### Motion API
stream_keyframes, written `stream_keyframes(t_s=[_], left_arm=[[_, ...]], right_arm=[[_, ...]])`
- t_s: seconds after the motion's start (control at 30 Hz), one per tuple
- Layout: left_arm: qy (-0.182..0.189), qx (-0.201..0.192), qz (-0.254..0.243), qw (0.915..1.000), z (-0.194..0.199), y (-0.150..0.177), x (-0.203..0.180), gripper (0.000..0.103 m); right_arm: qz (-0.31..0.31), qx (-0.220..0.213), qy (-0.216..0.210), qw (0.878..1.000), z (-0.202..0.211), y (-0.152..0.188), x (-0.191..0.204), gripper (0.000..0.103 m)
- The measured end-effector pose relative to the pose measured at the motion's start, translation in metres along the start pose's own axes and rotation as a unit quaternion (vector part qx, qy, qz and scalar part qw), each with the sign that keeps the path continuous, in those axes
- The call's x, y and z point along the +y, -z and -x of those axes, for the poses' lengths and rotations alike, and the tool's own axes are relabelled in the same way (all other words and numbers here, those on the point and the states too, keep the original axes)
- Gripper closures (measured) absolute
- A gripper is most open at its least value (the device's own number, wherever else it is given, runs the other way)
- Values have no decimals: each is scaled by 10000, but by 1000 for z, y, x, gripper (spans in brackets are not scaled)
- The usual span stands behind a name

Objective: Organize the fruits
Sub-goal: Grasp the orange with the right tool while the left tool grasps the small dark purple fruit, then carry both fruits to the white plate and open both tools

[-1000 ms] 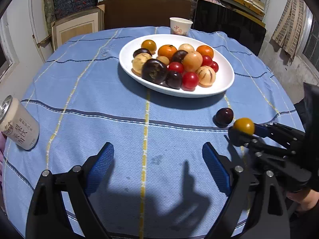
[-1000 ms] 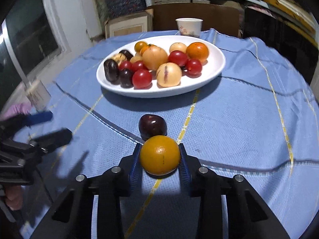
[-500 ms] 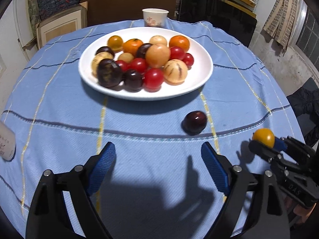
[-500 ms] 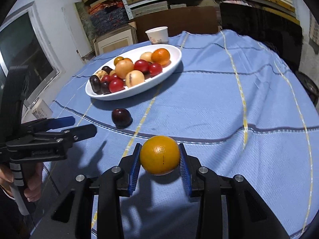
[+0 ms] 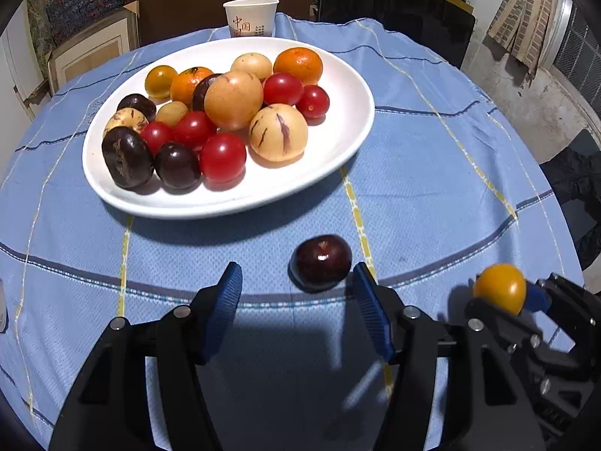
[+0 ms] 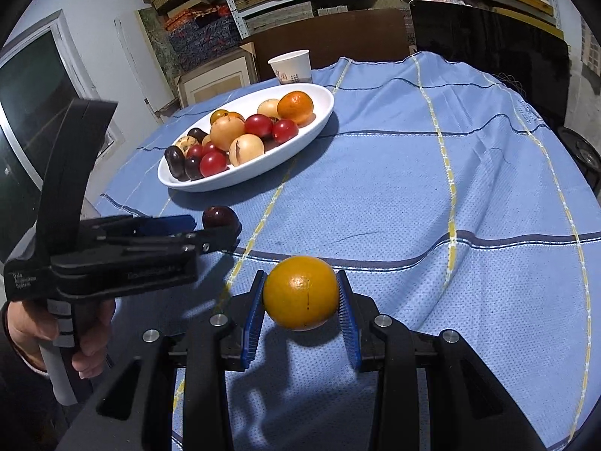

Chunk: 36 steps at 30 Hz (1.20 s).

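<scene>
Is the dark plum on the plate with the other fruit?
No, the dark plum lies on the blue cloth in front of the white plate, just ahead of the left gripper.

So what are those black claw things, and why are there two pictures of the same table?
They are grippers, hand tools with two fingers. A person holds one in each hand, and you can see one hand on a handle. Each gripper carries a camera looking along its fingers, so each picture comes from one gripper.

The left gripper is closing toward a dark plum lying on the blue cloth, but is not touching it yet. The right gripper squeezes an orange fruit. Farther back a white plate holds many fruits, and a paper cup stands behind it.
</scene>
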<state>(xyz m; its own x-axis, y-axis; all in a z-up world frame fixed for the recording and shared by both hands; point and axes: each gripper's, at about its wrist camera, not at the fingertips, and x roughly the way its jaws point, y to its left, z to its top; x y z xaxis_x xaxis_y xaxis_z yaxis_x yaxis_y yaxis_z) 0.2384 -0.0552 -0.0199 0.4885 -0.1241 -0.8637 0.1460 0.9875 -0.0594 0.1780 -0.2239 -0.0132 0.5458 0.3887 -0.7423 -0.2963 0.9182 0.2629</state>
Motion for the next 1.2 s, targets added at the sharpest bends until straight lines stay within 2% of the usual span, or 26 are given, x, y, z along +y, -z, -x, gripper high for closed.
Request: stream_keyframes(t_s=[0.07, 0.1, 0.17, 0.43, 0.63, 0.77, 1.03, 1.2], left_arm=[[-7, -31, -31, 10000, -1, -1, -1, 50], [65, -52, -47, 10000, 0, -1, -1, 60], [290, -18, -33, 9996, 1, -3, -1, 72], [259, -1, 97, 9996, 14, 10, 12, 72], [242, -145, 64, 9996, 41, 26, 27, 72], [146, -283, 42, 9995, 59, 26, 39, 72], [-86, -622, -59, 9980, 88, 5, 54, 72], [-165, -722, -65, 9972, 89, -20, 61, 72]], right_arm=[[10, 31, -3, 10000, -2, 0, 1, 66], [18, 43, -4, 10000, -2, 1, 1, 66], [29, 51, -6, 10000, -3, 1, 2, 66], [136, 89, 23, 9999, -6, 1, 8, 66], [337, 88, 97, 9993, -4, 1, 21, 66], [348, 88, 94, 9993, 0, -6, 30, 66], [677, -172, 74, 9975, 15, -51, 54, 66], [768, -339, -8, 9965, 9, -95, 65, 66]])
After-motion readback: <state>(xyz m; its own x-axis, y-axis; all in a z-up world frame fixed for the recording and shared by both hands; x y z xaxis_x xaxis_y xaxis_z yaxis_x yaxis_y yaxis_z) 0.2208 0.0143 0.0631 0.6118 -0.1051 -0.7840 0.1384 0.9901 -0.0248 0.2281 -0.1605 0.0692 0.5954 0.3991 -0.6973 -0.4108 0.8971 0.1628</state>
